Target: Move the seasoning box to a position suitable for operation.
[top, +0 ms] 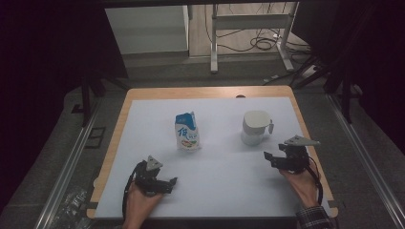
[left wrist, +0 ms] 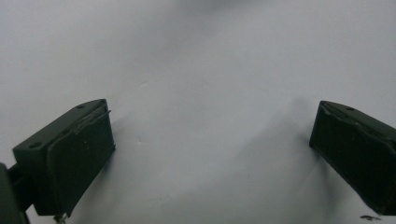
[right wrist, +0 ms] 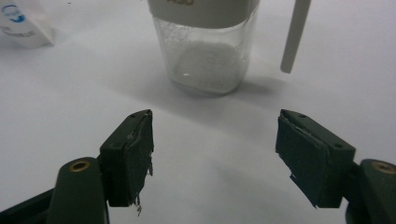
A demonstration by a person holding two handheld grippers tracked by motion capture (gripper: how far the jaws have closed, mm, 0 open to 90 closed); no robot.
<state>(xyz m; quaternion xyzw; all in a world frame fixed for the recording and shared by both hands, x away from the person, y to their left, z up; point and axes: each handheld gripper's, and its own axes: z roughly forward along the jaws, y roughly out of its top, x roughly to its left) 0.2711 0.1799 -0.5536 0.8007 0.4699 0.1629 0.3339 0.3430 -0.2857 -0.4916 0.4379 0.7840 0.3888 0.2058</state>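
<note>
A blue and white pouch (top: 187,132) stands upright near the middle of the white table cover (top: 224,181). To its right stands a clear jar with a white lid (top: 256,127), holding white grains (right wrist: 205,65), with a white handle (right wrist: 294,37) hanging at its side. My right gripper (top: 270,158) is open, a short way in front of the jar, jaws wide apart (right wrist: 215,154). My left gripper (top: 171,183) rests low near the front left, open over bare white cover (left wrist: 210,144), nothing between its jaws.
The wooden table edge (top: 119,119) frames the white cover. Behind the table stand a metal frame (top: 248,28) and loose cables (top: 267,43) on the floor. Dark curtains hang at both sides. Bare cover lies between the two grippers.
</note>
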